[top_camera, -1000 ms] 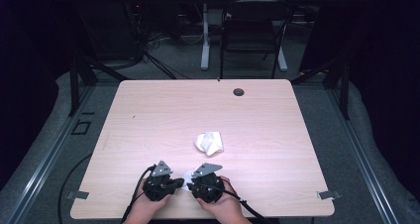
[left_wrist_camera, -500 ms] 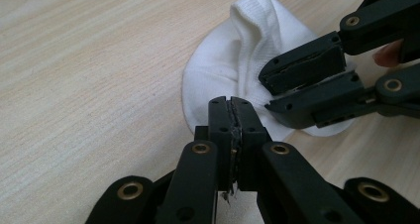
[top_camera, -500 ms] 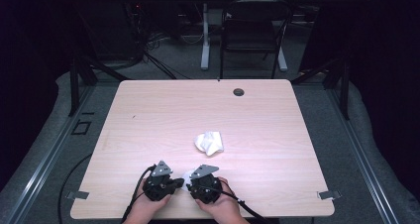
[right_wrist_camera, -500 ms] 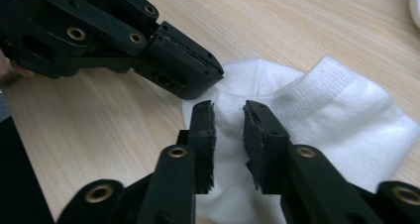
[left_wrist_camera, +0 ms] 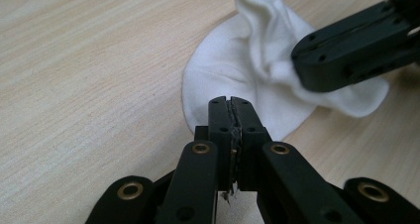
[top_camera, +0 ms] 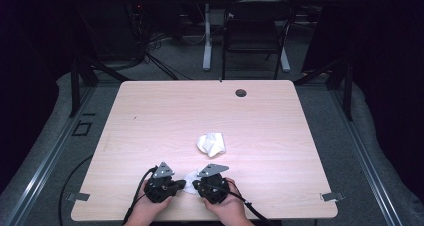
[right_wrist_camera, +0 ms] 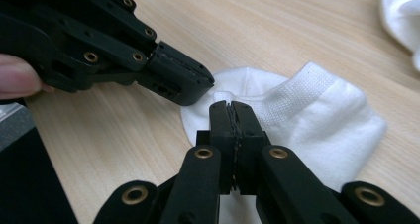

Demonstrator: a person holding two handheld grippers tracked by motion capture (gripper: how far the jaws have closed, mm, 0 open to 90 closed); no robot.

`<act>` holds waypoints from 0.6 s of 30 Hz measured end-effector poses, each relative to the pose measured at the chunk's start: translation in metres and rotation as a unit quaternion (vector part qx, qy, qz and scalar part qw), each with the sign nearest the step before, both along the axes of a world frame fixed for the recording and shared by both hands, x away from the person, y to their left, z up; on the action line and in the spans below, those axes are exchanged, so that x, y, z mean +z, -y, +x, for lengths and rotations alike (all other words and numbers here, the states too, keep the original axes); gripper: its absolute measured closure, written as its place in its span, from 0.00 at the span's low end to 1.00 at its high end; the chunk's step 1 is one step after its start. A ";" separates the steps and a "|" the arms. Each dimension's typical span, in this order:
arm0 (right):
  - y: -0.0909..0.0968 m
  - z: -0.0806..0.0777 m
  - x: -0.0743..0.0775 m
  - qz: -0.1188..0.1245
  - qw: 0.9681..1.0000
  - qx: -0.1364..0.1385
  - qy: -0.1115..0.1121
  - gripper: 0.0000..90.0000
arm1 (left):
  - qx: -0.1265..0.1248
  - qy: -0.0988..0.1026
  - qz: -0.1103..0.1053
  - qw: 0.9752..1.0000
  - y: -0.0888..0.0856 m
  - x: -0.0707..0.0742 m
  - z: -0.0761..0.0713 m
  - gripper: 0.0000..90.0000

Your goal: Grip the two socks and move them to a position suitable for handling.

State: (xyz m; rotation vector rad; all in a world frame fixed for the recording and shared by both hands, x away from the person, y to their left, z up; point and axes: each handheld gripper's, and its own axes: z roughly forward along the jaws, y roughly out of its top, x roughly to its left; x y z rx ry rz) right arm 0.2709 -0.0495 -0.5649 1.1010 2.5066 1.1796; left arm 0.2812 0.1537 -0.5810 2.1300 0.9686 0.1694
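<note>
Both grippers pinching one white sock at near table edge.
High view: both hands side by side, left gripper (top_camera: pixel 172 185) & right gripper (top_camera: pixel 200 184) angled inward onto sock (top_camera: pixel 190 181); a 2nd white sock (top_camera: pixel 211 143) lies apart mid-table (top_camera: pixel 150 116). Left gripper view: jaws closed on sock hem. Right gripper view: jaws just closed, pinching sock fabric.

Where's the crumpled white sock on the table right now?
In the high view, the crumpled white sock lies near the table's middle, apart from the flat white sock pinched between the two hand-held grippers.
</note>
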 end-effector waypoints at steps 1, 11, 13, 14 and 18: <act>0.003 0.000 0.003 -0.002 1.000 0.000 0.001 1.00 | 0.000 0.000 0.000 1.000 0.000 0.000 0.000 0.98; 0.039 -0.005 0.027 0.030 0.999 -0.025 0.019 1.00 | 0.001 0.000 0.001 1.000 0.000 0.000 0.000 0.98; 0.048 -0.007 0.029 0.021 0.999 -0.030 0.024 1.00 | -0.001 0.000 0.003 1.000 0.000 0.000 0.000 0.98; 0.051 -0.007 0.029 0.015 0.999 -0.030 0.022 1.00 | 0.001 0.000 0.002 1.000 0.001 0.000 0.000 0.98; 0.066 -0.010 0.022 0.002 0.999 -0.044 0.017 1.00 | 0.001 0.000 0.004 1.000 0.001 0.001 -0.001 0.98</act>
